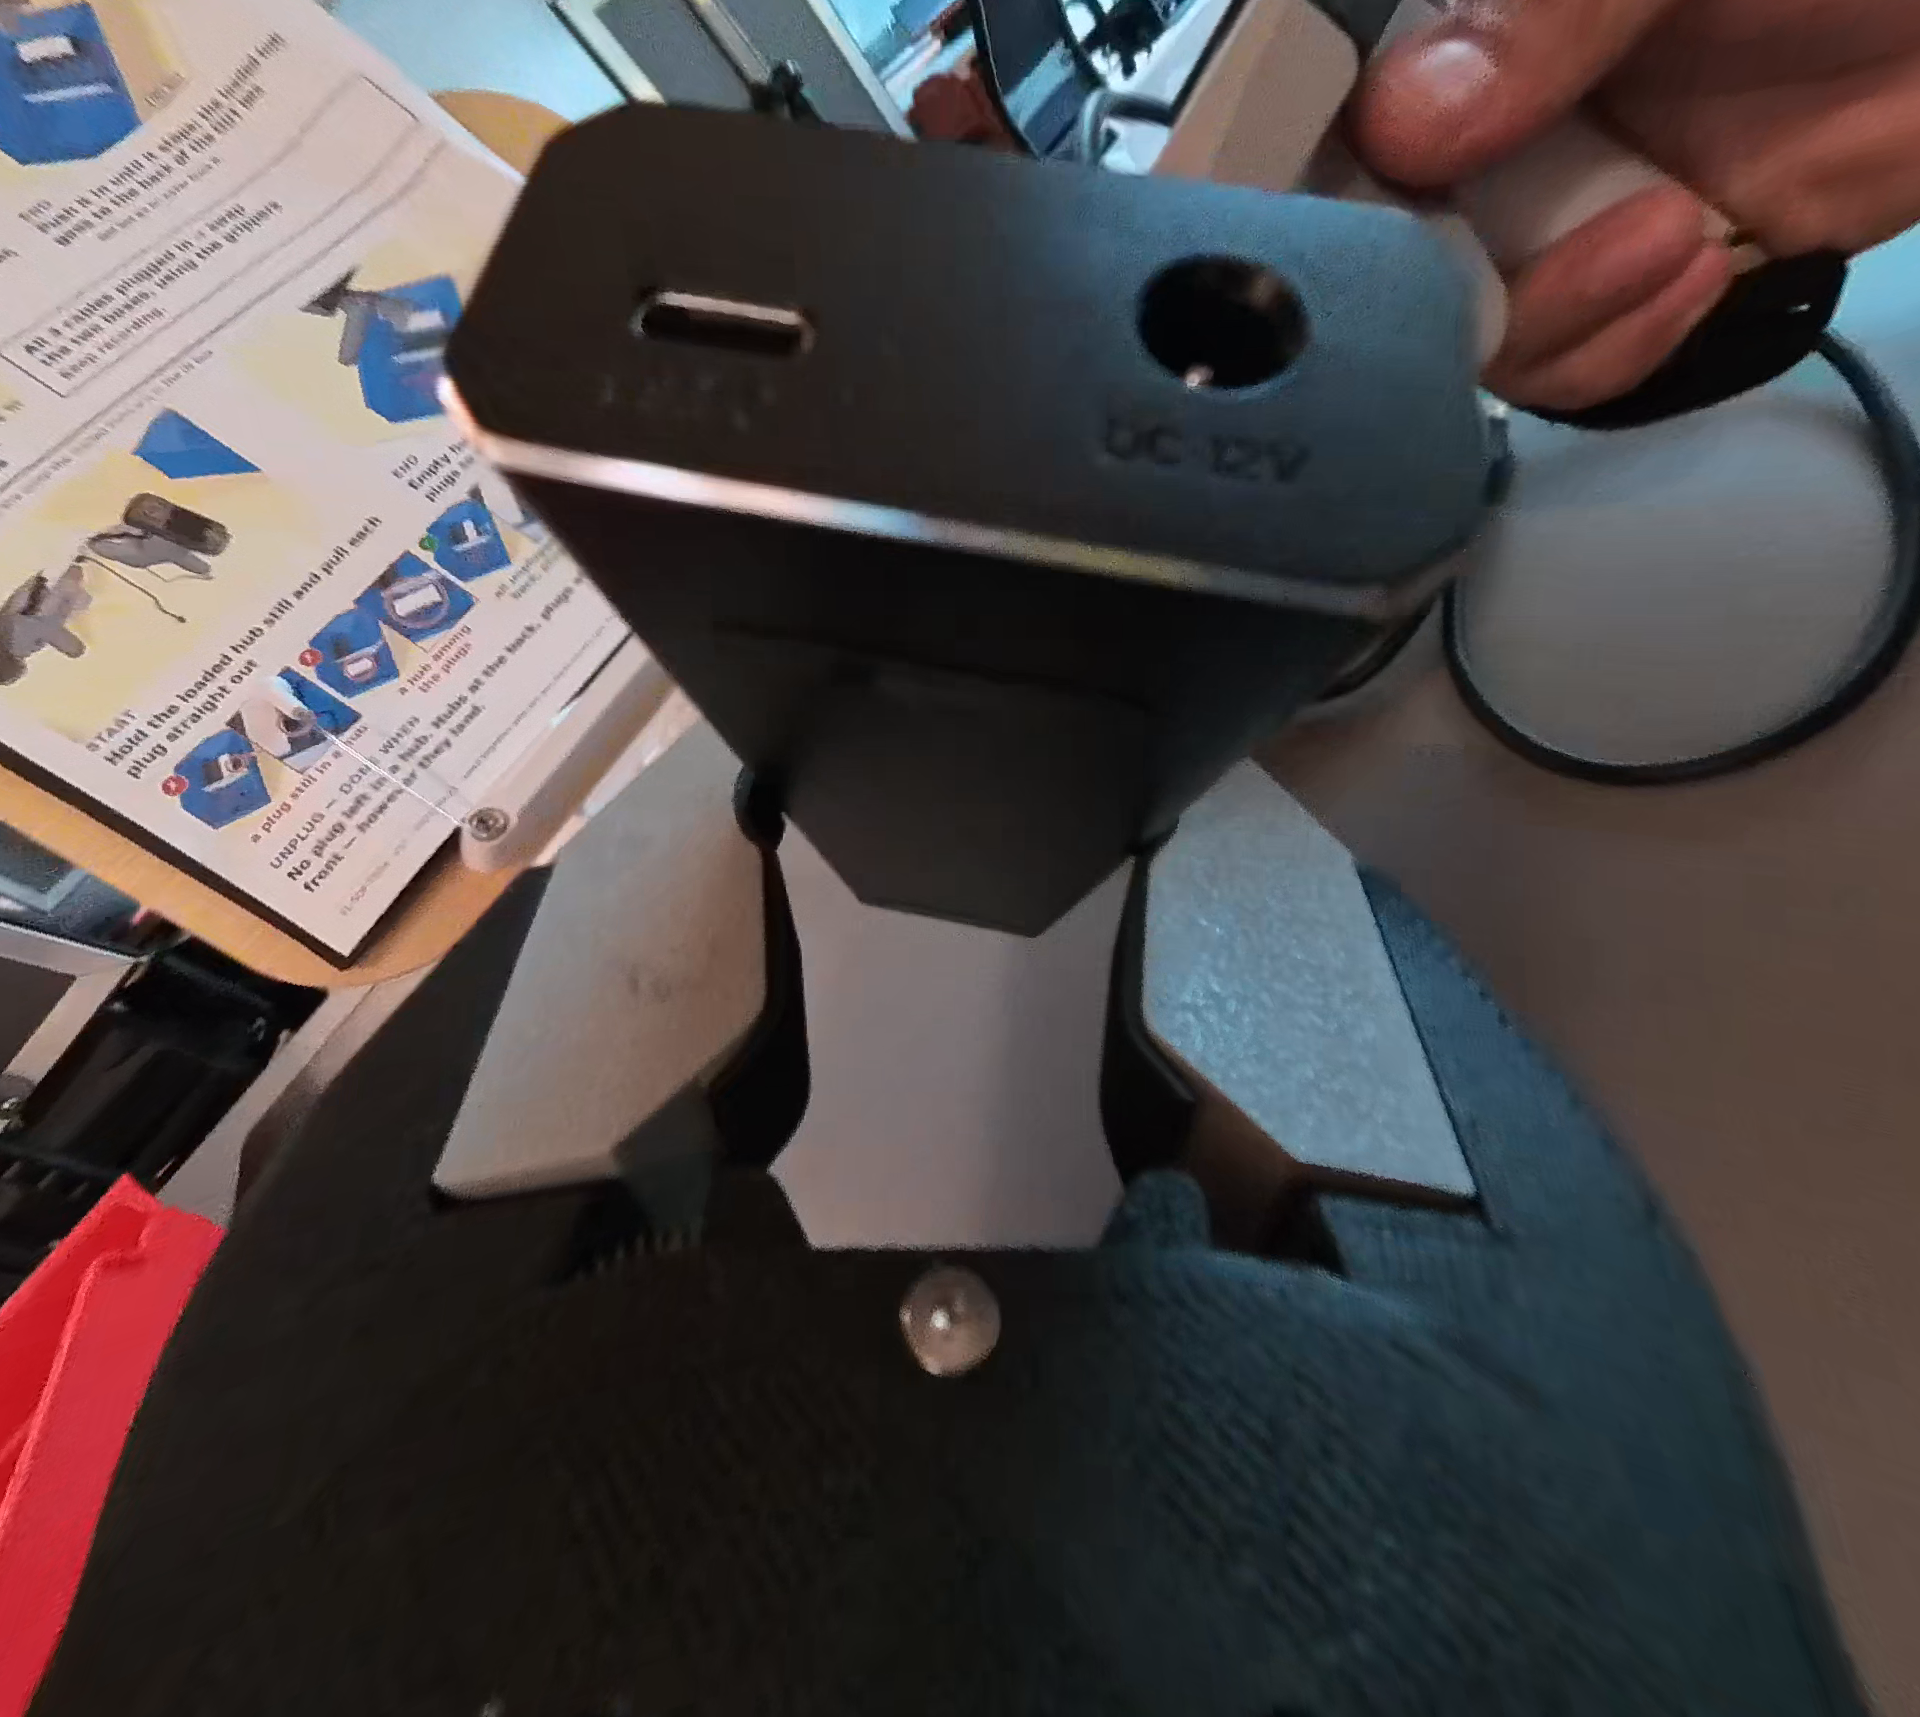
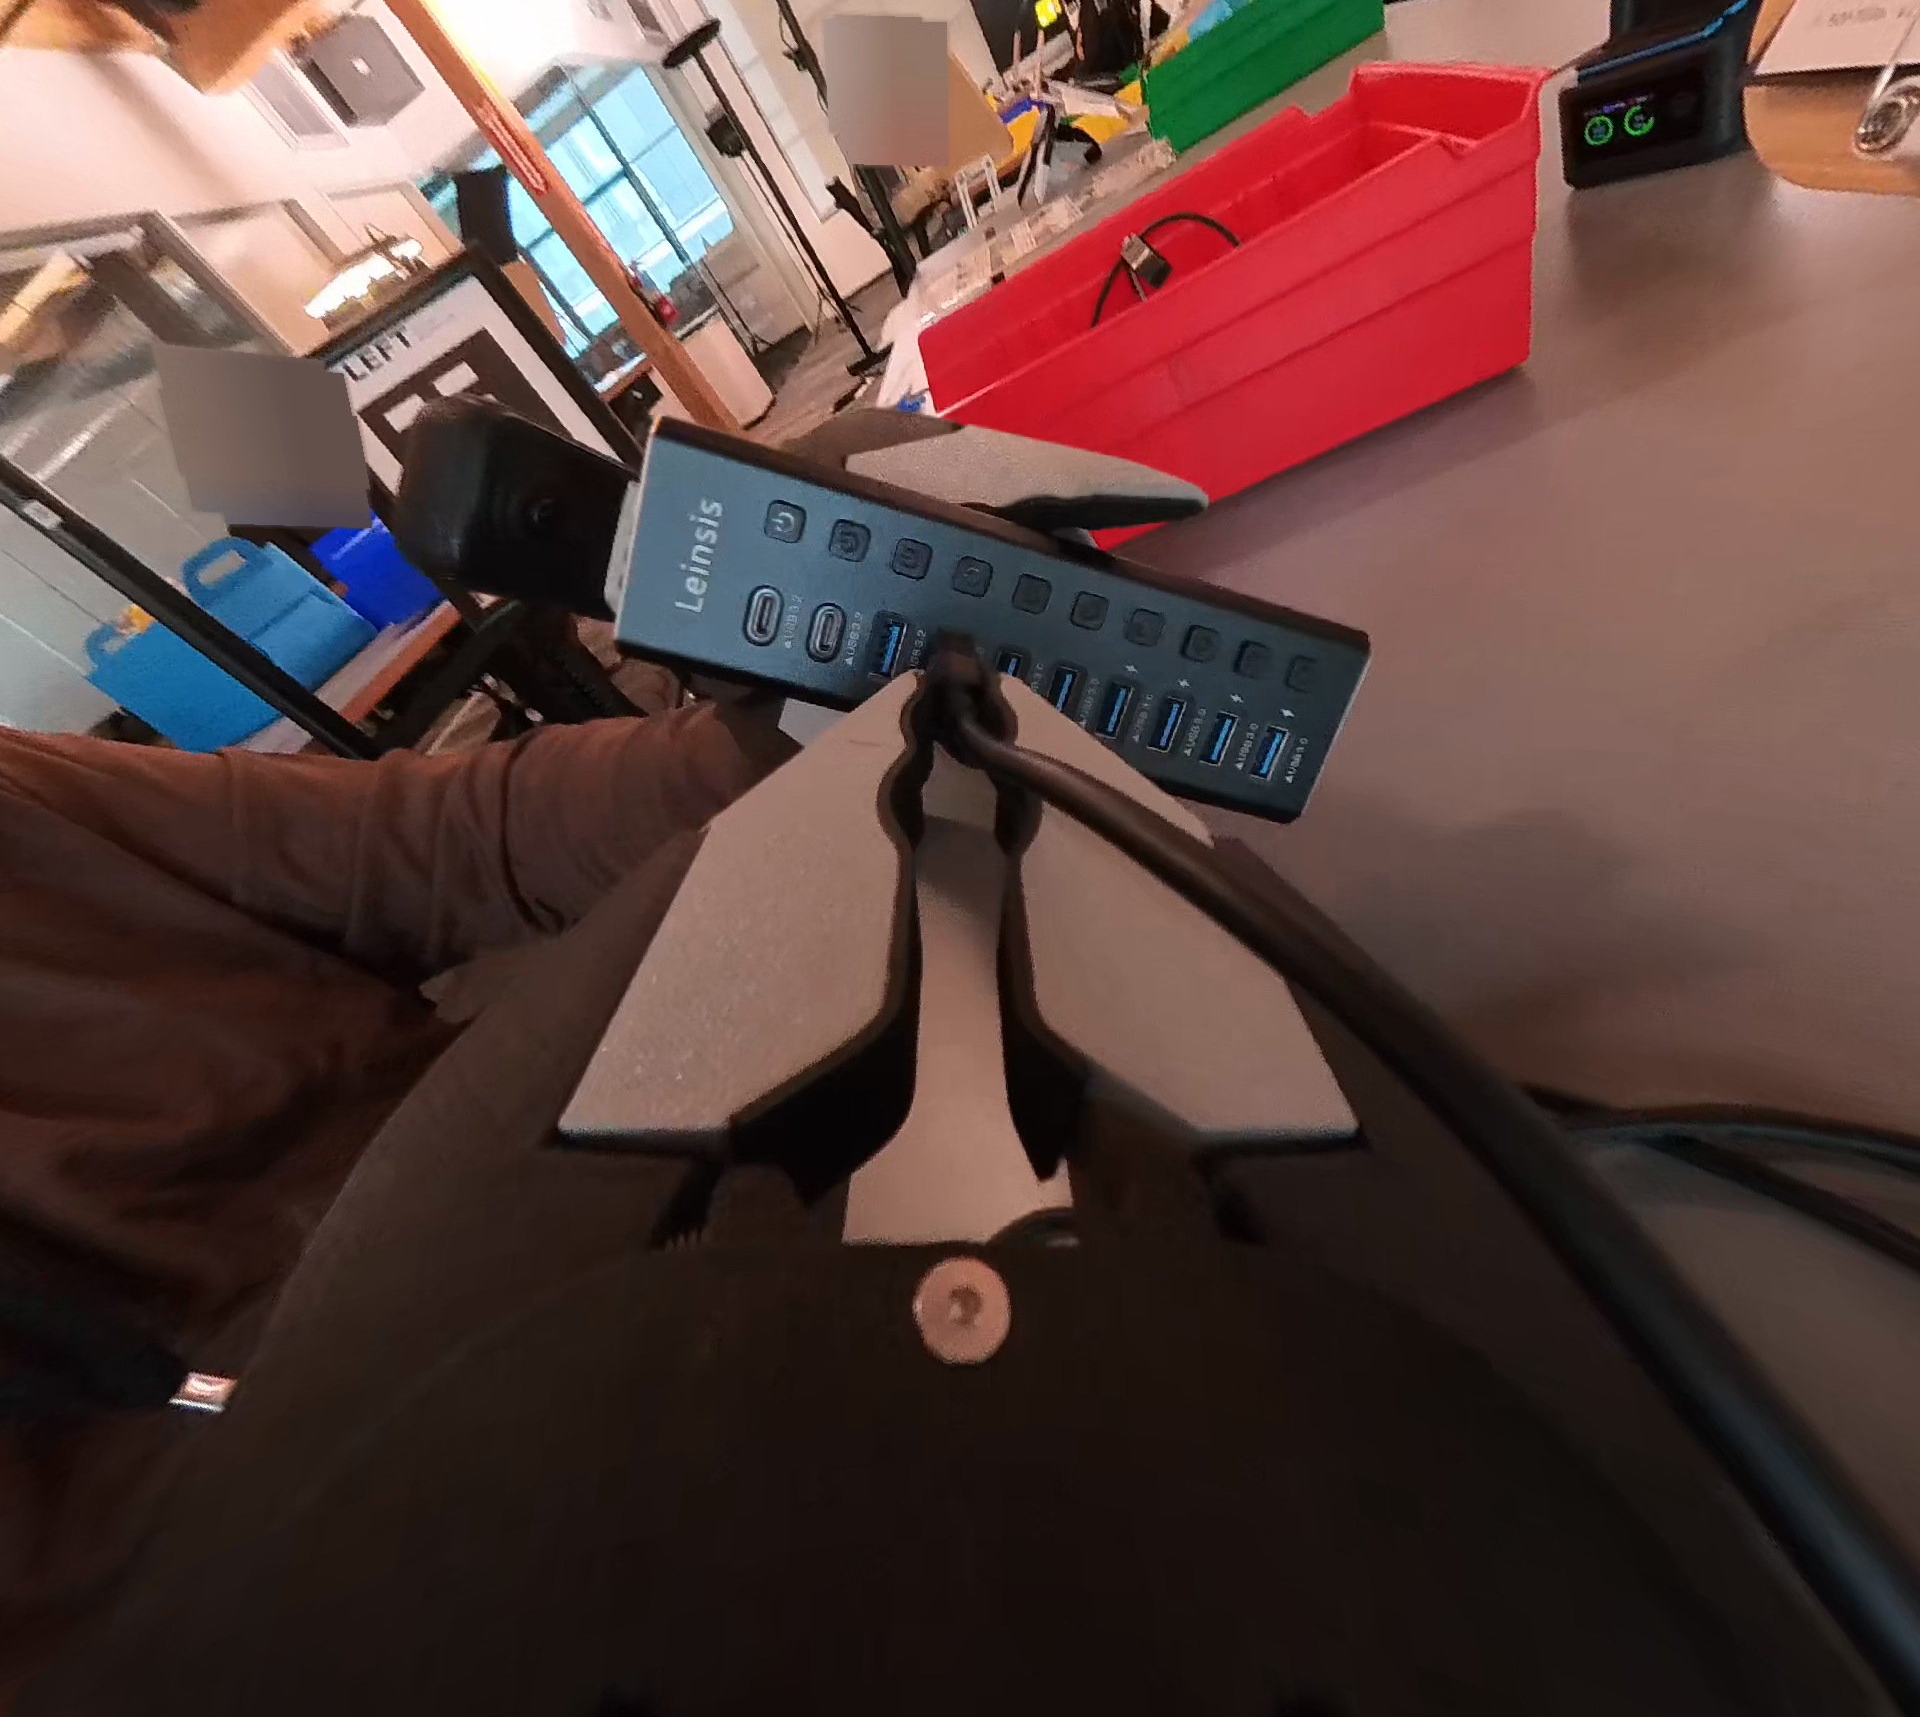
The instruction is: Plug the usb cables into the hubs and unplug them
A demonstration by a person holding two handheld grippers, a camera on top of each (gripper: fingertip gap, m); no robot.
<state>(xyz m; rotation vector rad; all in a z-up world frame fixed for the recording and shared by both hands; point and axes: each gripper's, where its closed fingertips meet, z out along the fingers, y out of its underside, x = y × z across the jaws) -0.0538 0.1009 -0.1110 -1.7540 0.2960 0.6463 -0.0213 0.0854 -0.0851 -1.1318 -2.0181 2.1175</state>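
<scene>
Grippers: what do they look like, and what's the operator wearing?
Both grippers, left and right, share one build: black textured printed bodies, grey angular fingers with black inner pads, a silver screw in the middle. The sleeve is brown and long.

Left claw [image 1: 956,846] clamped on long black USB hub [image 1: 966,420], end ports facing camera, hand [image 1: 1683,98] beyond, black cable loop [image 1: 1683,753] on grey bench [image 1: 1558,940]

The left gripper [image 1: 951,826] was clamped, its fingers [image 1: 774,971] pinched narrowly together. The right gripper [image 2: 961,711] was likewise closed at the tips, a bare hand [image 1: 1683,109] wrapped around its handle.
</scene>
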